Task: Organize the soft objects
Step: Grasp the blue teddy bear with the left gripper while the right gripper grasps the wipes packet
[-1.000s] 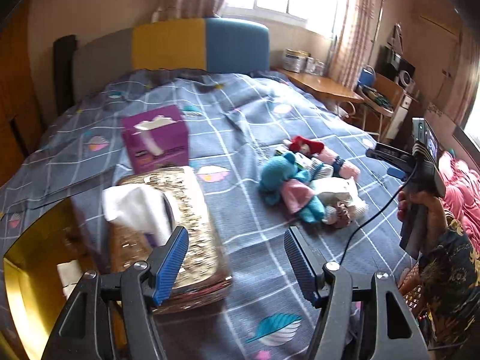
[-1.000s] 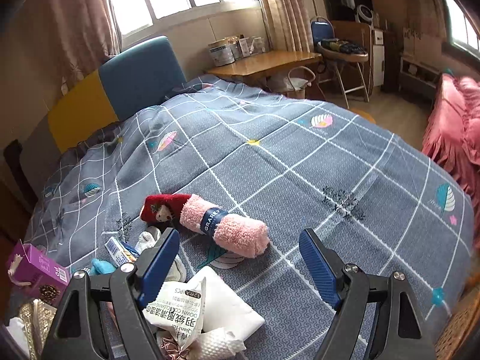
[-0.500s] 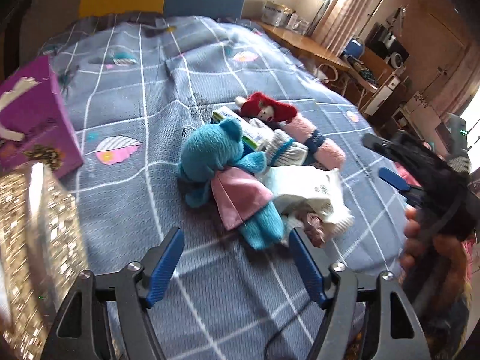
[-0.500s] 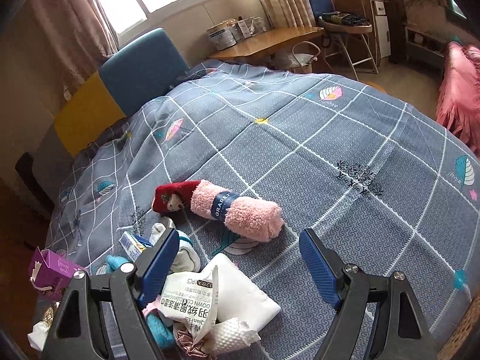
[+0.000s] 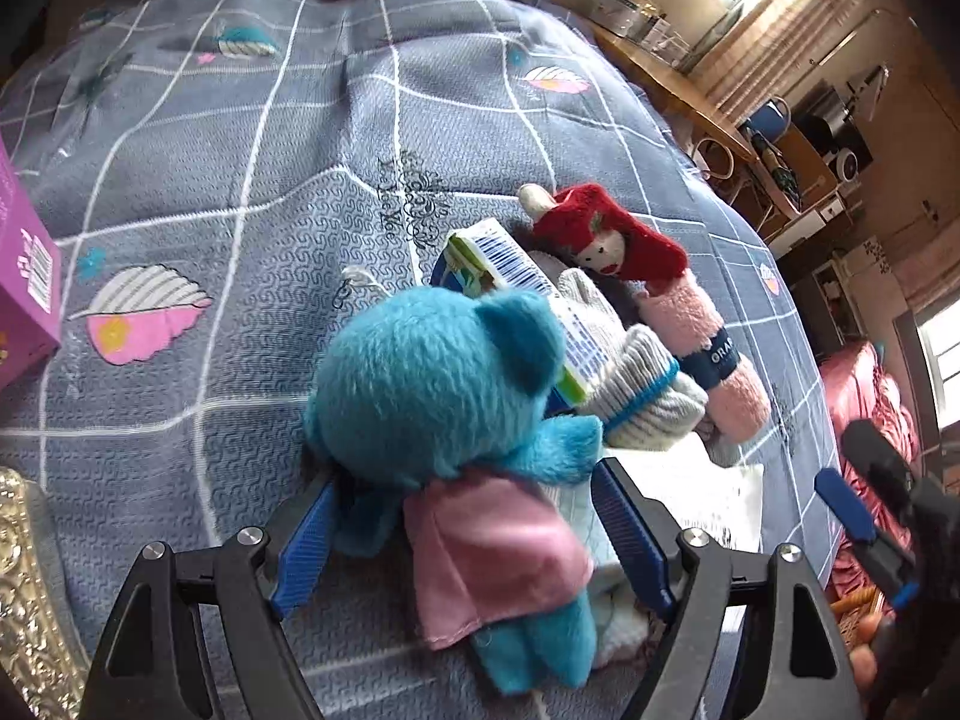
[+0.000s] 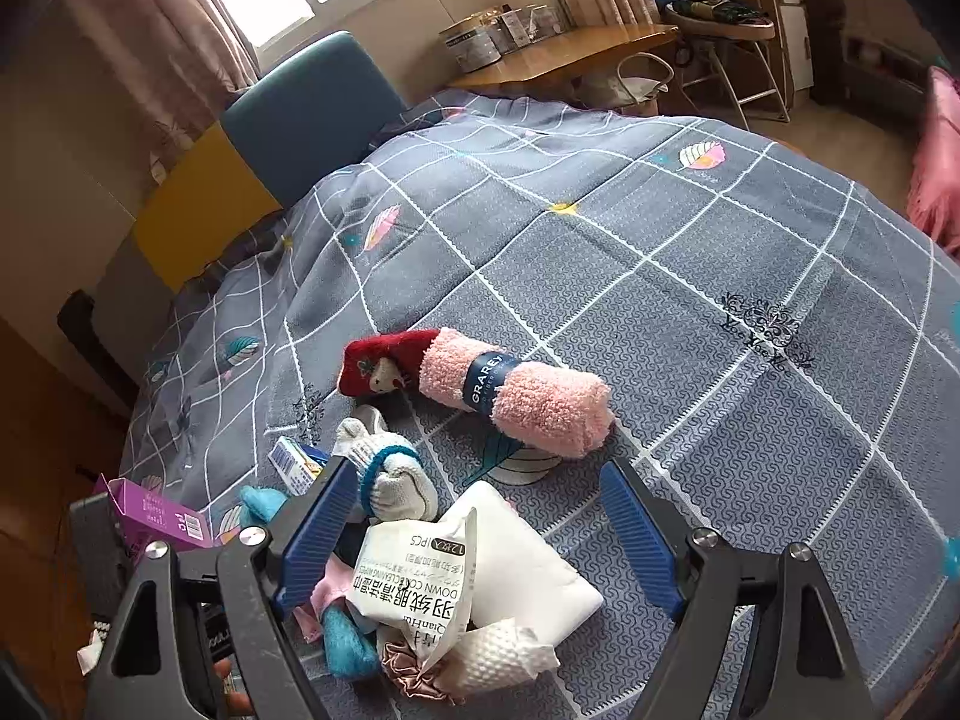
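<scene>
A teal plush bear (image 5: 432, 384) in a pink dress lies on the grey checked bedspread (image 5: 252, 192). My left gripper (image 5: 468, 540) straddles its body, jaws opening, pads not pressing it. Behind the bear sit a small blue-and-white box (image 5: 516, 288), a grey knit glove (image 5: 636, 384), a red-haired doll (image 5: 606, 240) and a rolled pink towel (image 5: 708, 354). My right gripper (image 6: 474, 516) hovers open over a white printed packet (image 6: 420, 582), with the towel (image 6: 522, 402) and the glove (image 6: 384, 468) beyond it. The right gripper's blue pads (image 5: 846, 504) show at the left view's right edge.
A purple tissue box (image 5: 24, 276) and a gold tissue cover (image 5: 24, 600) stand left of the pile. A white mesh cloth (image 6: 498, 654) and a satin scrunchie (image 6: 408, 660) lie by the packet. A wooden desk (image 6: 564, 48) and chair stand past the bed.
My left gripper swung away from the tissue boxes, down and right onto the teal bear, and its jaws widened. The right gripper tipped slightly downward over the pile.
</scene>
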Motion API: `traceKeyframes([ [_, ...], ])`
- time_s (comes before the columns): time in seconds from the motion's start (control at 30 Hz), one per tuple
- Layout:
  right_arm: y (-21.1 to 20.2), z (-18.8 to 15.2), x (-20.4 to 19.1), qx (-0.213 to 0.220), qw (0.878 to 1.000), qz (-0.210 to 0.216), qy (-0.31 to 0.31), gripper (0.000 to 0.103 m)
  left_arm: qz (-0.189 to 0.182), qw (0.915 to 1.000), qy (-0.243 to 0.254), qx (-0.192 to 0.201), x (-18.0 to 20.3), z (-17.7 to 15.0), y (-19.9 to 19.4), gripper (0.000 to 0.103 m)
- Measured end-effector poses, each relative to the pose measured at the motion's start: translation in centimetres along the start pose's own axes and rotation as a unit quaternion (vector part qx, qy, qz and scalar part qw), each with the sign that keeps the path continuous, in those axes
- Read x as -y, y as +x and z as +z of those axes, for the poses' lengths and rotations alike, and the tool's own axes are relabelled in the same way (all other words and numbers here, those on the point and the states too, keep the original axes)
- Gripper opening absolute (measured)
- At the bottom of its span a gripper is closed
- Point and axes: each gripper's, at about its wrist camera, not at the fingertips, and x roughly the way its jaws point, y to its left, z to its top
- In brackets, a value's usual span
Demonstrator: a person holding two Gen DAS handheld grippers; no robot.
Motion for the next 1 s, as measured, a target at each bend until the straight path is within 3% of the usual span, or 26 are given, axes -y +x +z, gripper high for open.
traceKeyframes([
  [0.03, 0.1, 0.0, -0.1, -0.002, 1.0, 0.001, -0.002, 0.084, 0.002, 1.0, -0.008, -0.003, -0.2, 0.1, 0.3, 0.081],
  [0.1, 0.1, -0.1, -0.2, -0.004, 1.0, 0.002, -0.005, 0.084, 0.009, 0.9999, -0.01, -0.01, -0.4, -0.1, 0.9, 0.057],
  [0.17, 0.1, -0.1, -0.2, -0.003, 1.0, 0.001, -0.008, 0.084, 0.006, 1.0, 0.004, -0.004, -0.5, -0.5, 0.6, 0.041],
  [0.23, 0.2, -0.2, -0.3, -0.004, 1.0, 0.001, -0.01, 0.084, 0.003, 0.9999, 0.015, -0.003, -0.3, -1.1, -0.1, 0.037],
  [0.43, 0.3, -0.4, -0.7, -0.008, 1.0, 0.001, -0.022, 0.084, 0.013, 0.9965, 0.081, 0.019, 1.7, -0.8, -4.5, 0.035],
  [0.63, 1.0, -0.9, -1.5, -0.028, 0.999, 0.002, -0.044, 0.084, 0.032, 0.9939, 0.075, 0.074, 0.9, 5.1, -10.5, 0.035],
  [0.83, 1.8, -1.5, -2.2, -0.048, 0.996, 0.001, -0.069, 0.084, 0.093, 0.9834, 0.026, 0.154, -5.1, 11.3, -17.7, 0.035],
  [1.0, 2.0, -1.9, -3.0, -0.056, 0.994, 0.006, -0.093, 0.084, 0.154, 0.967, -0.052, 0.197, -14.2, 11.7, -23.1, 0.035],
])
